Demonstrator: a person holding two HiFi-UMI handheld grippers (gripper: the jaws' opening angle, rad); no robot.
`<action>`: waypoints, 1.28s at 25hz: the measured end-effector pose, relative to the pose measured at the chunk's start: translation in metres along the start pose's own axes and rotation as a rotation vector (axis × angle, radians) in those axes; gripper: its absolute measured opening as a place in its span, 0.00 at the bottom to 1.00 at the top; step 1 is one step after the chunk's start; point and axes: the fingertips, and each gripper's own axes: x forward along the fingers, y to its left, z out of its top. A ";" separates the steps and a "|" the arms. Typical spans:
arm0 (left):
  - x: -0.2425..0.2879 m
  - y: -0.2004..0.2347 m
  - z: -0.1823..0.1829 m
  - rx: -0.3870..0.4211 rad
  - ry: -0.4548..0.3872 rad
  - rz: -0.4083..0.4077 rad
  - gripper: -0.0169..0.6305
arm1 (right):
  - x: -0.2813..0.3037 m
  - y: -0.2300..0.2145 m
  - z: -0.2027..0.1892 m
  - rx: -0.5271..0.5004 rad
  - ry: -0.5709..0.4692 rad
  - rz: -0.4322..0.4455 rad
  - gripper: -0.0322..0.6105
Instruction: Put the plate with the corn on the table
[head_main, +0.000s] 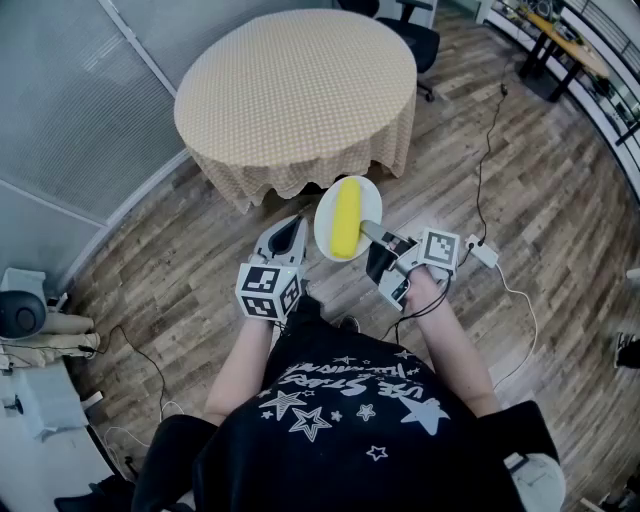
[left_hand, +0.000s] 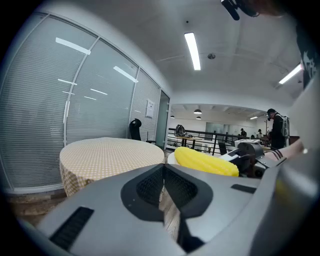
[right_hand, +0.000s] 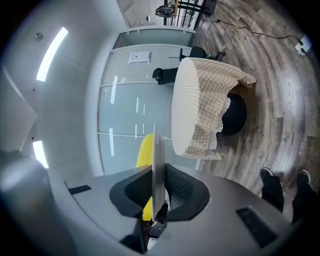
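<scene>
Wood plank floor (head_main: 520, 180) all around. Glass partition with blinds (head_main: 60, 110) at 10 o'clock. Black office chair (head_main: 415, 30) at 12 o'clock. Dark desk (head_main: 565, 45) at 1 o'clock, clutter on it, too small to tell. Black cable (head_main: 487, 150) runs across floor to white adapter (head_main: 484, 252) at 3 o'clock. White equipment (head_main: 25, 315) at 8 o'clock. Black shirt with white stars (head_main: 350, 410) at 6 o'clock. Left gripper view: ceiling light strip (left_hand: 192, 50) at 12 o'clock, black railing (left_hand: 200, 142) mid-frame, standing person (left_hand: 275, 127) at 3 o'clock.

Open floor (head_main: 520, 200) up to the table (head_main: 290, 90); office chair (head_main: 418, 38) beyond it.
</scene>
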 end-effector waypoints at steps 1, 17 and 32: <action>0.000 -0.001 0.000 0.000 -0.002 0.000 0.04 | 0.000 0.001 0.000 -0.002 0.000 0.000 0.14; -0.003 -0.004 0.003 0.007 -0.011 -0.006 0.04 | 0.003 0.006 -0.002 -0.022 0.032 0.010 0.14; 0.012 0.055 -0.002 -0.017 -0.001 -0.046 0.04 | 0.058 0.000 -0.001 -0.046 0.005 -0.014 0.14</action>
